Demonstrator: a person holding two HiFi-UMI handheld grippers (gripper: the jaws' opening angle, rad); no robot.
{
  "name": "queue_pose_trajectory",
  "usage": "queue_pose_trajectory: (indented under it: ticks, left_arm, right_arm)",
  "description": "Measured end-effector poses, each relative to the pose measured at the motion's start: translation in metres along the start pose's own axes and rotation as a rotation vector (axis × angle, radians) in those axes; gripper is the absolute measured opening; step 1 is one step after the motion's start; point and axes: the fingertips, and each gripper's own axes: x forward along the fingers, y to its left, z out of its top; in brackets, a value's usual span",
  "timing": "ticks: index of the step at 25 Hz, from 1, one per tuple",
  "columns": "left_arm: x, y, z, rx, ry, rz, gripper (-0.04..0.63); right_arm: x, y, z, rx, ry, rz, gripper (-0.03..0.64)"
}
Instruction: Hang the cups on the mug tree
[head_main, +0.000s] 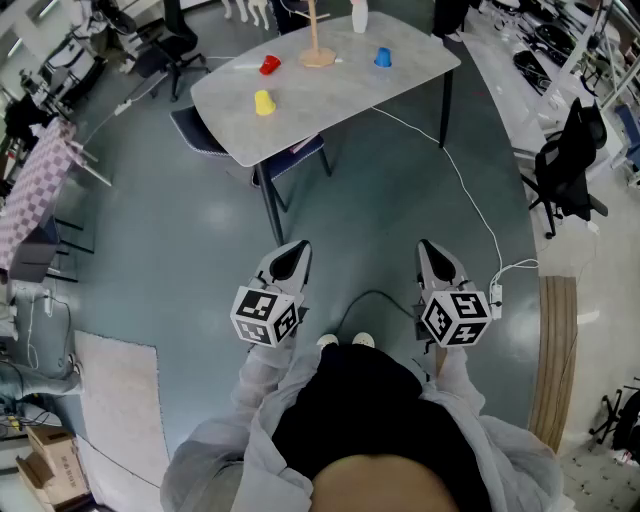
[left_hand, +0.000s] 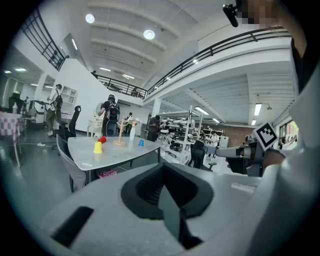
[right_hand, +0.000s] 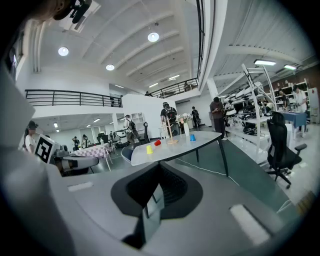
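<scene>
Far ahead stands a grey table (head_main: 330, 100) carrying a yellow cup (head_main: 264, 102), a red cup (head_main: 269, 65), a blue cup (head_main: 382, 58) and a wooden mug tree (head_main: 317, 40). My left gripper (head_main: 292, 260) and right gripper (head_main: 437, 262) are held side by side over the floor, well short of the table, both shut and empty. The left gripper view shows its jaws (left_hand: 167, 200) together, with the yellow cup (left_hand: 98, 147), red cup (left_hand: 102, 139), blue cup (left_hand: 141, 143) and tree (left_hand: 119, 135) distant. The right gripper (right_hand: 152, 205) faces the yellow cup (right_hand: 149, 149), red cup (right_hand: 157, 143), blue cup (right_hand: 192, 137) and tree (right_hand: 171, 132).
A white bottle (head_main: 359, 15) stands beside the tree. A chair (head_main: 205, 135) is tucked at the table's left end. A black office chair (head_main: 570, 160) stands at the right. A white cable (head_main: 470, 200) trails over the floor. A checkered cloth (head_main: 30, 190) hangs at the left.
</scene>
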Motion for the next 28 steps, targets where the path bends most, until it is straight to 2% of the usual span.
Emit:
queue_pose_trajectory:
  ticks: [12,16,20,24,27,28]
  left_arm:
    - [-0.019,0.022,-0.003,0.003,-0.008,-0.020,-0.003]
    - [-0.027,0.029,-0.009,-0.003,-0.010,-0.039,-0.003]
    - [-0.030,0.038,-0.017,-0.003,0.006,-0.052,-0.003]
    - [-0.033,0.045,-0.020,-0.005,0.005,-0.053,-0.003]
    - [-0.025,0.054,-0.020,-0.006,0.006,-0.045,-0.003]
    - [-0.021,0.057,-0.020,-0.008,0.007,-0.040,-0.003]
  right_arm:
    - [0.011,0.032,0.001,-0.014,-0.032,-0.007,0.008]
    - [0.012,0.039,-0.012,-0.007,-0.020,-0.033,0.008]
    - [0.015,0.050,-0.031,0.041,-0.015,-0.021,0.011]
    - [0.018,0.055,-0.027,0.038,-0.043,-0.019,0.122]
    - [0.031,0.049,-0.020,0.032,-0.056,-0.016,0.249]
    - [0.037,0.046,-0.019,0.030,-0.055,-0.017,0.266]
